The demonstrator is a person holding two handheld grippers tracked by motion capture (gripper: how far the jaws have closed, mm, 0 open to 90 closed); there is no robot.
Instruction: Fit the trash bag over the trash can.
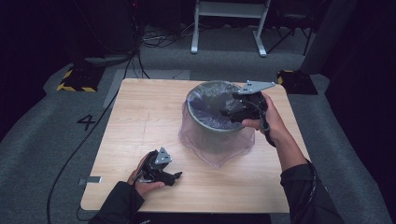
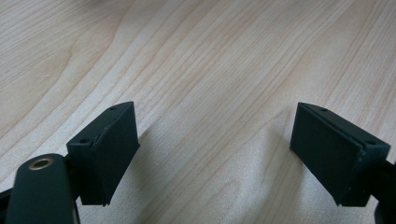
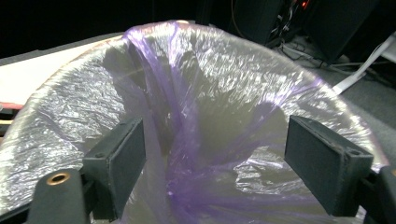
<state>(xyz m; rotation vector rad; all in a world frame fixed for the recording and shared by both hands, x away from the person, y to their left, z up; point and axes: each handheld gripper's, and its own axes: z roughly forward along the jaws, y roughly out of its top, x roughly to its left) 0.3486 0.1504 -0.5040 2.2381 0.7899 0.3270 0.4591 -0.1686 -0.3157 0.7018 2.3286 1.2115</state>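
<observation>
A grey round bin (image 1: 212,133) stands on the wooden table (image 1: 140,116), lined with a thin purple plastic bag (image 1: 219,151) that hangs over its rim and down its outside. My right gripper (image 1: 229,111) reaches over the bin's right rim into its mouth. In the right gripper view its jaws stand wide apart, and the gripper (image 3: 215,161) faces the crinkled liner (image 3: 187,107) with a fold of film between the pads, not pinched. My left gripper (image 1: 173,176) lies low near the table's front left, open (image 2: 215,149) over bare wood.
Beyond the table lie grey floor, cables (image 1: 154,39), a white frame's legs (image 1: 224,28) and yellow-black striped bases (image 1: 74,81). A floor marking "4" (image 1: 86,122) sits left of the table.
</observation>
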